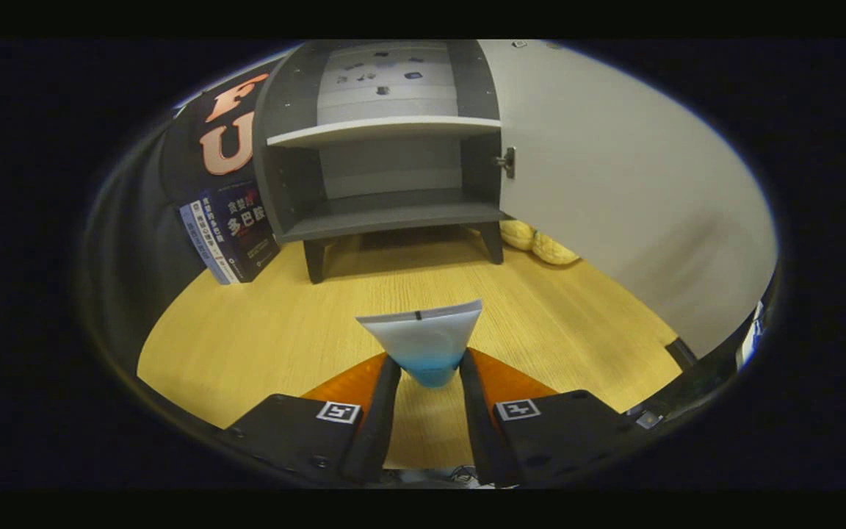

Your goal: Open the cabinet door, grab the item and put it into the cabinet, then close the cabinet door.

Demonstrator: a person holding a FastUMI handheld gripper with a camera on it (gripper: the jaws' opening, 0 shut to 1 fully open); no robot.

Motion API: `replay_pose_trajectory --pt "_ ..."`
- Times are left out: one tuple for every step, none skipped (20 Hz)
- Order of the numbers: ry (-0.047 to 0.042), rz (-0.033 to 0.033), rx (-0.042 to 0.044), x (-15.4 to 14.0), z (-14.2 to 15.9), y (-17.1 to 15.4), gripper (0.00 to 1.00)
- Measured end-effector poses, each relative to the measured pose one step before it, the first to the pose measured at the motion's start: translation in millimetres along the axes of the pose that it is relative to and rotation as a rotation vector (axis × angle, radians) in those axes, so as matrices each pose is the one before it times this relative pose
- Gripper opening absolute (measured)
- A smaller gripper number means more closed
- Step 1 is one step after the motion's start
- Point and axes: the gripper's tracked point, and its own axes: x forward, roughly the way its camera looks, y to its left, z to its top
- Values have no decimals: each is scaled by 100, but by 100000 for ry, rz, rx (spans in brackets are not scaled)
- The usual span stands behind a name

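Both fingers (393, 382) of the gripper (429, 371) pinch a white-and-blue soft pouch (423, 342); door (614, 206) open, the grey 2-shelf cabinet (386, 213) waits; next likely carrying it forward onto a shelf.

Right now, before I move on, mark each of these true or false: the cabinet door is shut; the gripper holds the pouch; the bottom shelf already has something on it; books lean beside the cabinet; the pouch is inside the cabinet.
1. The cabinet door is shut. False: it stands swung open.
2. The gripper holds the pouch. True: both fingers press on its lower end.
3. The bottom shelf has something on it. False: it is bare.
4. Books lean beside the cabinet. True.
5. The pouch is inside the cabinet. False: it is above the wooden table, short of the cabinet.
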Motion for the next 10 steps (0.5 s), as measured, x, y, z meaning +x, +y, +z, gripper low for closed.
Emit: replay_pose_trajectory --pt "-3533 2236 -167 -560 2039 828 53" --pt "-3958 1345 54 -635 2176 431 53" --pt "-4234 1119 278 -538 2384 358 53" --pt "-4615 1571 383 -322 2423 527 53" --pt "-4590 1521 223 -86 2787 654 53" --pt "-3518 1382 38 327 2439 789 53" --pt "-2645 1546 303 168 2445 571 53" --pt "-2647 2084 863 439 2396 555 53" --pt "-2504 2049 1252 509 2298 517 53" --pt "-2229 1851 436 965 1994 516 53"
